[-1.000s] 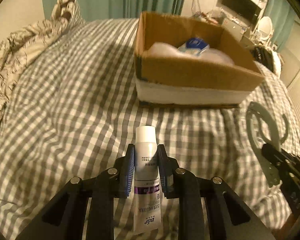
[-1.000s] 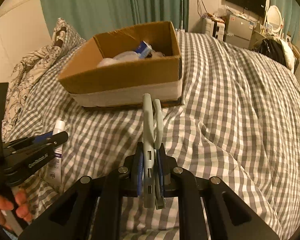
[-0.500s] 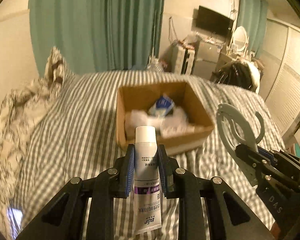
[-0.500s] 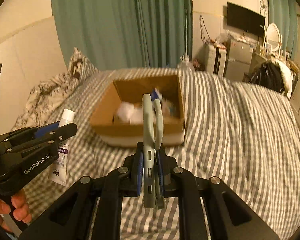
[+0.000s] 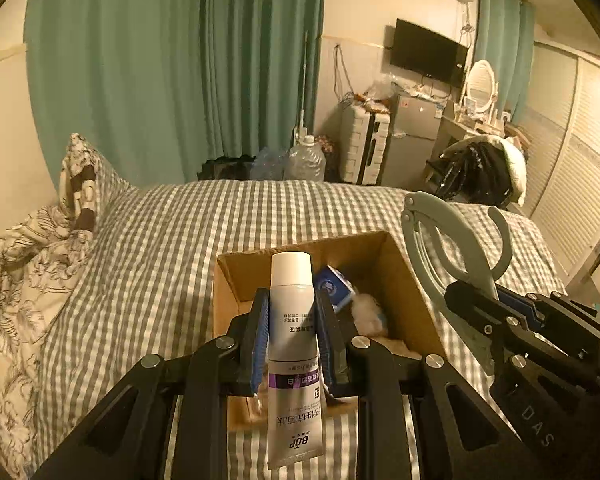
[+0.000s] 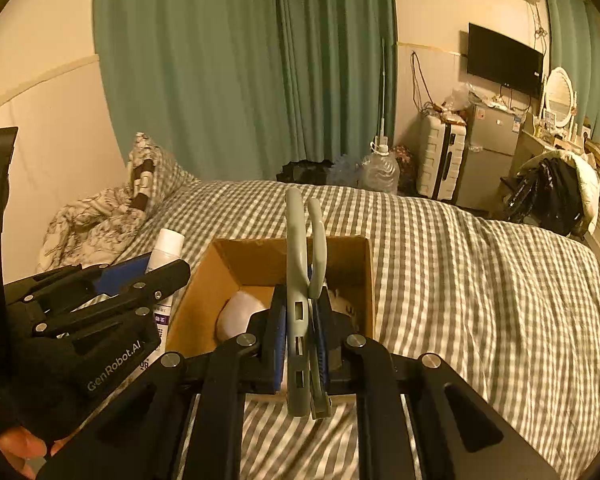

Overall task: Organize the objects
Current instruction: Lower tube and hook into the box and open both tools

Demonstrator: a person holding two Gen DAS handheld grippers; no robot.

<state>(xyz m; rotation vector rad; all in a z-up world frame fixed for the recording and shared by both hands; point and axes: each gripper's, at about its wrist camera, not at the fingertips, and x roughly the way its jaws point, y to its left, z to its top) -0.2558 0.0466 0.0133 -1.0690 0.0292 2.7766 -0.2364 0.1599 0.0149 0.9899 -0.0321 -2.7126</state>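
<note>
A gingham-covered bed (image 5: 188, 240) is filling both views, with teal curtains (image 5: 172, 72) hanging behind it and a wall-mounted TV (image 5: 428, 56) showing to the right. An open cardboard box (image 5: 224, 300) is sitting on the bed, just ahead of and below both grippers.

The left wrist view is showing what the right does not: a blue-and-white packet (image 5: 334, 288) and a white wad (image 5: 366, 312) lying inside the box, and the grey clip-style hanger (image 5: 452, 264) seen from the side with its broad loop and hook. The right wrist view is showing that hanger edge-on as 2 thin grey bars, a pale rounded item (image 6: 240, 314) in the box, and fingertips (image 6: 20, 446) of the person's hand at the lower left.

The left gripper (image 5: 290, 332) is pointing down toward the box, its 2 blue pads clamping a white tube (image 5: 294, 360) of BOP cream, cap forward. The right gripper (image 6: 302, 336) is angling downward alongside it, pads pressing together on the hanger's flat stem.
</note>
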